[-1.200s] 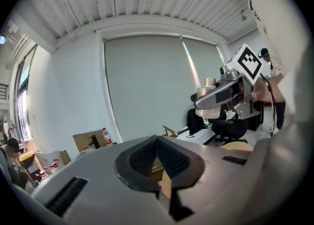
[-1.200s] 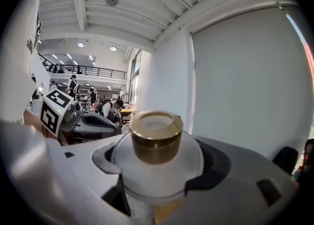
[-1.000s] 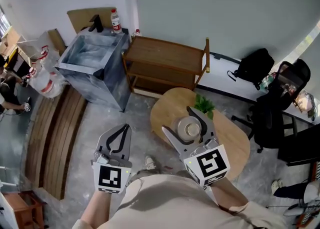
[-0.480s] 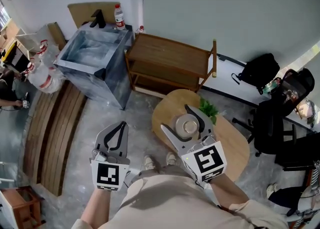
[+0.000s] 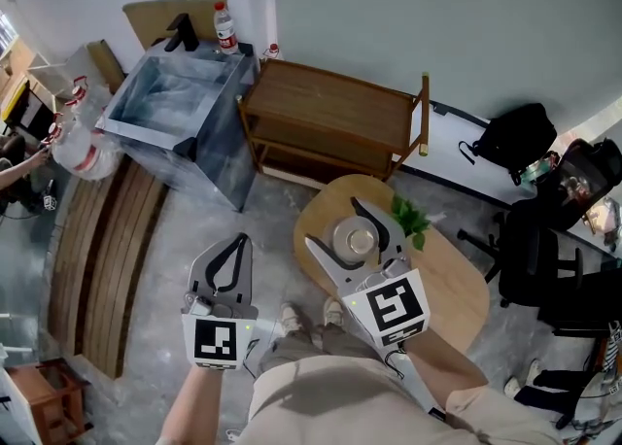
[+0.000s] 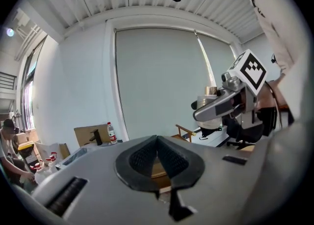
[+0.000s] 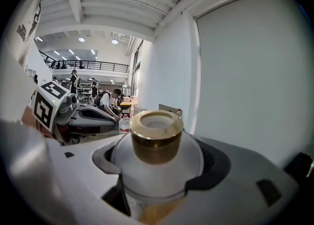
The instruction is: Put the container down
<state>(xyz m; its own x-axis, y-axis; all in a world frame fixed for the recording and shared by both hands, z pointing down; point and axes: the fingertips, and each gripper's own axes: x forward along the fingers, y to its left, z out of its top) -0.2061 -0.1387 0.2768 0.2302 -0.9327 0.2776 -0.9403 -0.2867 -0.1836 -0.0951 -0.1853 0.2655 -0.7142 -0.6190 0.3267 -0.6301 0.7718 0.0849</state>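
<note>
Task prob. not done: right gripper [image 5: 333,224] clamped on white gold-necked container [image 5: 354,238], held between its jaws over round wooden table [image 5: 457,288]; left gripper [image 5: 236,241] jaws together, empty, off to its left; lowering & release left to do.

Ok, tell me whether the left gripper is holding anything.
No, the left gripper has its jaws closed together with nothing between them.
</note>
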